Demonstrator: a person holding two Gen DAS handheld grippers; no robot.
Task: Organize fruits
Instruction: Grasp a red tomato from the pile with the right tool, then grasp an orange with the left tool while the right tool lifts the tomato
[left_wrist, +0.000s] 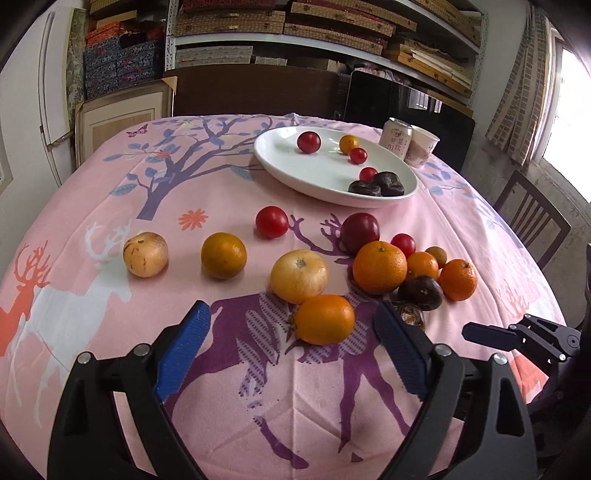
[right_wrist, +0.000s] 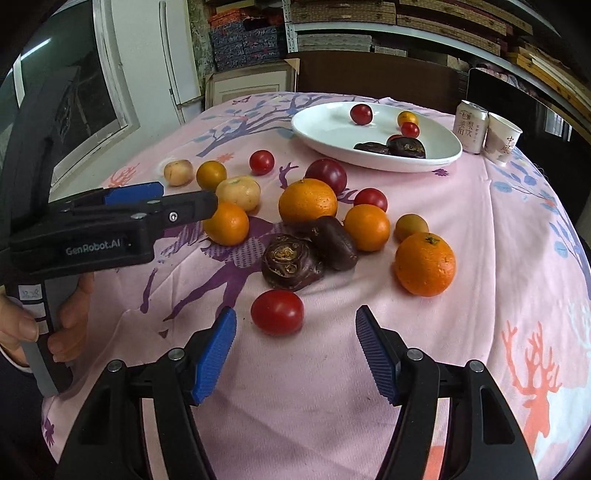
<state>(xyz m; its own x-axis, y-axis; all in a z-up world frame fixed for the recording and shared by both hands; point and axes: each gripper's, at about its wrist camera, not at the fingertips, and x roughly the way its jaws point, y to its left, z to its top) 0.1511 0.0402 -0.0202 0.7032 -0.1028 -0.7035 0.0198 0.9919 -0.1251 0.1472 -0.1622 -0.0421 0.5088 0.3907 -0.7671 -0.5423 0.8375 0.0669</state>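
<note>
Left gripper (left_wrist: 291, 325) jaws stand open around the orange fruit (left_wrist: 324, 319); right gripper (right_wrist: 295, 325), open, faces the red tomato (right_wrist: 277, 312). Centre each fruit, then close gently.

Each claw has black plastic arms, round silver screws and blue ribbed pads (left_wrist: 184, 347). The left claw (right_wrist: 155, 201) has white letters saying GenRobot.AI on its black side and a grey handle (right_wrist: 40, 354).

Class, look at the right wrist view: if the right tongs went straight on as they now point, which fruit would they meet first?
Most likely the red tomato, lying just ahead of the open right tongs; depth is uncertain.
</note>
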